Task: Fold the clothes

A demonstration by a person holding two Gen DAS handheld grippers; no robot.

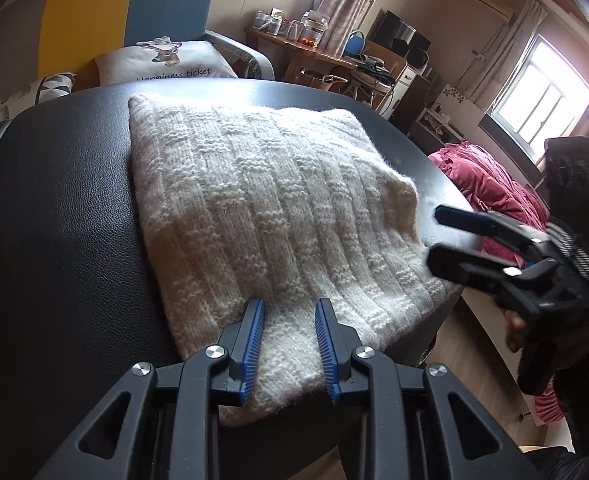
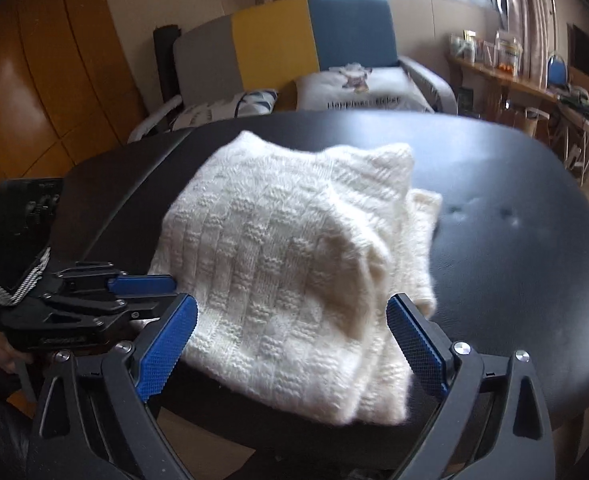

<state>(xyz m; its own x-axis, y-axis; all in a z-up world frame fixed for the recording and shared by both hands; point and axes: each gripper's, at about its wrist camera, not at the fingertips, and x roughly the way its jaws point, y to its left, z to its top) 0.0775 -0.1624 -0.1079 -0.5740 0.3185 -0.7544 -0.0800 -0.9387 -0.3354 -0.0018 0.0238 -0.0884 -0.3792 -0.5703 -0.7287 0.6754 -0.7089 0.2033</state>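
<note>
A cream knitted sweater lies folded into a thick rectangle on the black padded table. My left gripper sits low over the sweater's near corner. Its fingers are a narrow gap apart, and flat knit shows between them without bunching. My right gripper is wide open at the sweater's other near corner, just off its edge, with nothing pinched. Along that side the folded layers look loose and uneven.
A yellow and blue sofa with a printed pillow stands behind the table. A red garment lies beyond the table's right edge. A cluttered wooden desk is at the back. Wooden cabinets line the left wall.
</note>
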